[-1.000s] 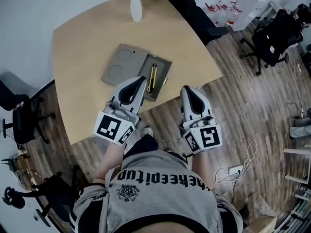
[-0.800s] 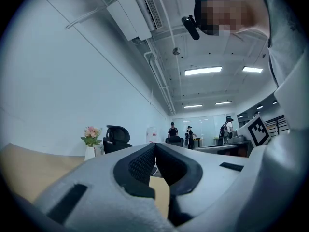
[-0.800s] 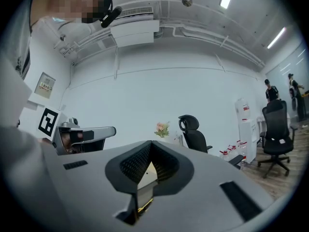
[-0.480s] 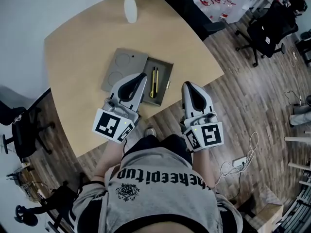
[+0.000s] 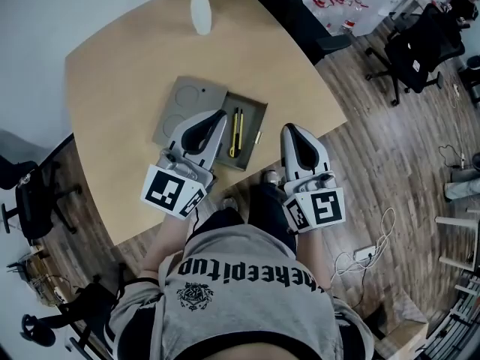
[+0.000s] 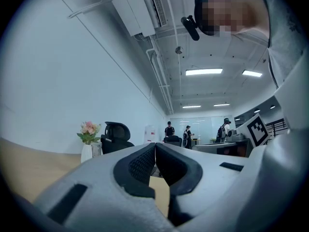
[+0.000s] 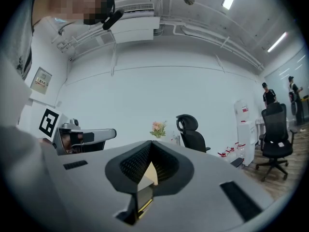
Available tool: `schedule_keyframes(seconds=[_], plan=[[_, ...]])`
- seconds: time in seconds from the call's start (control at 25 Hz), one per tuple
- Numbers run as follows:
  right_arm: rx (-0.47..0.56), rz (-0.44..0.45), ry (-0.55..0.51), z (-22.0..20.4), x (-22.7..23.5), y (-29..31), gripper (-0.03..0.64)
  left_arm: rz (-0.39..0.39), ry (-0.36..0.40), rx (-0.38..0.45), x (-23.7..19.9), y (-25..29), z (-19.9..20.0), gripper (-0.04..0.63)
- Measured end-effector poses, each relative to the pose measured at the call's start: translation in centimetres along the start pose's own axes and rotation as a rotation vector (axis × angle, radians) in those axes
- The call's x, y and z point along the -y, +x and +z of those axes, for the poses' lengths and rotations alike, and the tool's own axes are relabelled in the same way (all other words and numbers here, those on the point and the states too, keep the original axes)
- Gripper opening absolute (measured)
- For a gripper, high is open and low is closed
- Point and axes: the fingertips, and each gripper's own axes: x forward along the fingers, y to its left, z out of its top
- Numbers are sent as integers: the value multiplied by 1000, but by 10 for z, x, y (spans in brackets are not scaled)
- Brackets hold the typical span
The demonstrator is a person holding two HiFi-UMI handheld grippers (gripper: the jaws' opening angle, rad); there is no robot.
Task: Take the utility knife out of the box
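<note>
The utility knife (image 5: 235,132) is showing yellow and black in the grey box (image 5: 257,109). The counter (image 5: 120,73) is looking pale tan.

A curved, light wooden table (image 5: 112,66) stands near a plain white wall (image 6: 58,81) on a dark wood-plank floor (image 5: 375,148). A white vase (image 5: 201,15) of pink flowers sits at the table's far edge. A black office chair (image 5: 420,47) stands at the far right, and a second chair (image 5: 30,193) at the left. A white power strip (image 5: 364,259) lies on the floor. Overhead, long strip lights (image 6: 204,72) glow near an air-conditioning unit (image 6: 140,8).
</note>
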Motion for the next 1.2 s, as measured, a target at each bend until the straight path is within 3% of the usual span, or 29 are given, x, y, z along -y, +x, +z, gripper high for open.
schedule_keyframes(seconds=[0.68,1.2], plan=[[3,322,11,10,39,76,6,282,74,8,-25,36,6,18],[-48,545,23,-2,49,110,6,486,70,-93,-32,46,-32,18]])
